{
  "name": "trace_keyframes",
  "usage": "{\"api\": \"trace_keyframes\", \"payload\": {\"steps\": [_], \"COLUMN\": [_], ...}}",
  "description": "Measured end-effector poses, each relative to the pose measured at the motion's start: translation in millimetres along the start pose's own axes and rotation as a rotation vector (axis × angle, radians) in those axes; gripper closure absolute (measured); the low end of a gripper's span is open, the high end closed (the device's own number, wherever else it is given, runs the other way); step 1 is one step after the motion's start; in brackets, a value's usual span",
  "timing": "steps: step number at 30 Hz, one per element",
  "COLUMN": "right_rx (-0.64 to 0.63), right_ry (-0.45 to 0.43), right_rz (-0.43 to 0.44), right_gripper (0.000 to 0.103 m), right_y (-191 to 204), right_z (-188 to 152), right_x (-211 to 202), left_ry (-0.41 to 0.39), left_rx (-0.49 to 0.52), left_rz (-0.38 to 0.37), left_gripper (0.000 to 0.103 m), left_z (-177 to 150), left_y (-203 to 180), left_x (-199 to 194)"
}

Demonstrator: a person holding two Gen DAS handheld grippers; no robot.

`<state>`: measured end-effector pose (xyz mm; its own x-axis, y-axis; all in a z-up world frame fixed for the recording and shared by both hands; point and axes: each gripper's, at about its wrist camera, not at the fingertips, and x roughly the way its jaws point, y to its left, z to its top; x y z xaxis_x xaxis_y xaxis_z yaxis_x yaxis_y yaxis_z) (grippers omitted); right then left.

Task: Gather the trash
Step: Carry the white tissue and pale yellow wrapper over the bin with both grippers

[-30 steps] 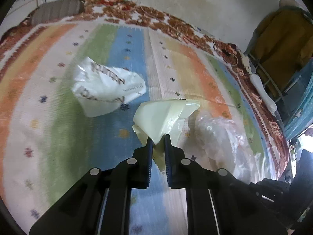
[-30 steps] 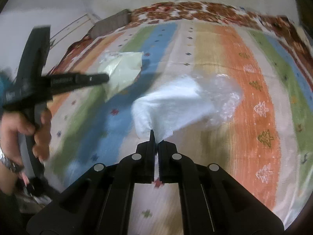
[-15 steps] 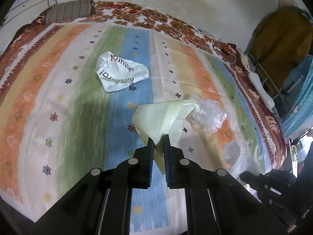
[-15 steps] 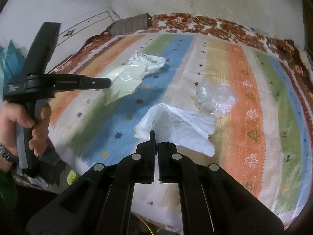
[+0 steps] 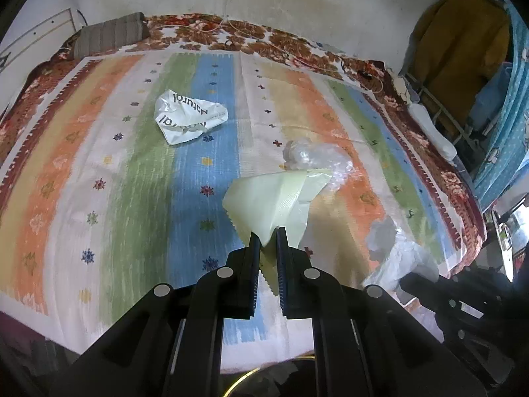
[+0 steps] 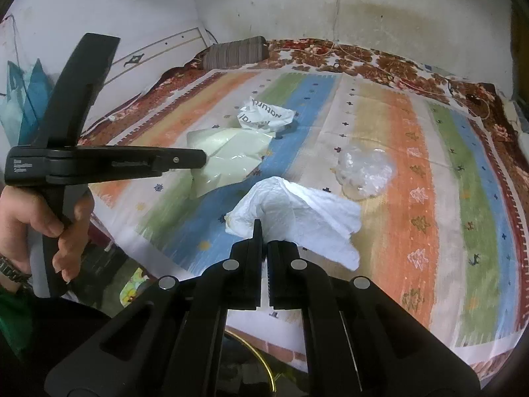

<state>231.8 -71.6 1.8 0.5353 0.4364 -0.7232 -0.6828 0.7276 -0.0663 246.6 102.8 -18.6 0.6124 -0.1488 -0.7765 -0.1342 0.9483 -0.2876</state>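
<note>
Between left fingers (image 5: 254, 248): yellow wrapper (image 5: 264, 198) | right fingers (image 6: 257, 231): white tissue (image 6: 307, 218)

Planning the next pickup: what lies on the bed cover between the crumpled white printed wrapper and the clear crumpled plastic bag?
Nothing: bare striped bed cover separates white printed wrapper from clear plastic bag, left wrist view.

Glossy pale-yellow plastic wrapper (image 5: 264, 201), crinkled clear plastic bag (image 6: 365, 170), soft white tissue (image 6: 304, 218), woven striped cloth (image 5: 139, 198)

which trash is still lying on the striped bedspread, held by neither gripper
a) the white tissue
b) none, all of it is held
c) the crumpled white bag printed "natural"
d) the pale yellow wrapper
c: the crumpled white bag lies free on the bedspread, while the left gripper pinches the pale yellow wrapper and the right gripper pinches the white tissue.
</note>
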Motion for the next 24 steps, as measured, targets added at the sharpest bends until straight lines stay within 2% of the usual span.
{"api": "trace_keyframes", "payload": {"steps": [13,24], "right_rx": [0.016,-0.017], "right_ry": [0.018,0.038], "right_rz": [-0.009,0.000], "right_gripper": [0.101,0.101], "right_y": [18,42], "right_z": [-34,-62], "right_x": [-27,-37], "left_ry": [0.000,0.014], "left_rx": [-0.030,-0.048], "left_rz": [-0.097,-0.111], "left_gripper": [0.094,0.094], "left_z": [-34,-62], "left_y": [-15,-22], "left_x": [-45,-65]}}
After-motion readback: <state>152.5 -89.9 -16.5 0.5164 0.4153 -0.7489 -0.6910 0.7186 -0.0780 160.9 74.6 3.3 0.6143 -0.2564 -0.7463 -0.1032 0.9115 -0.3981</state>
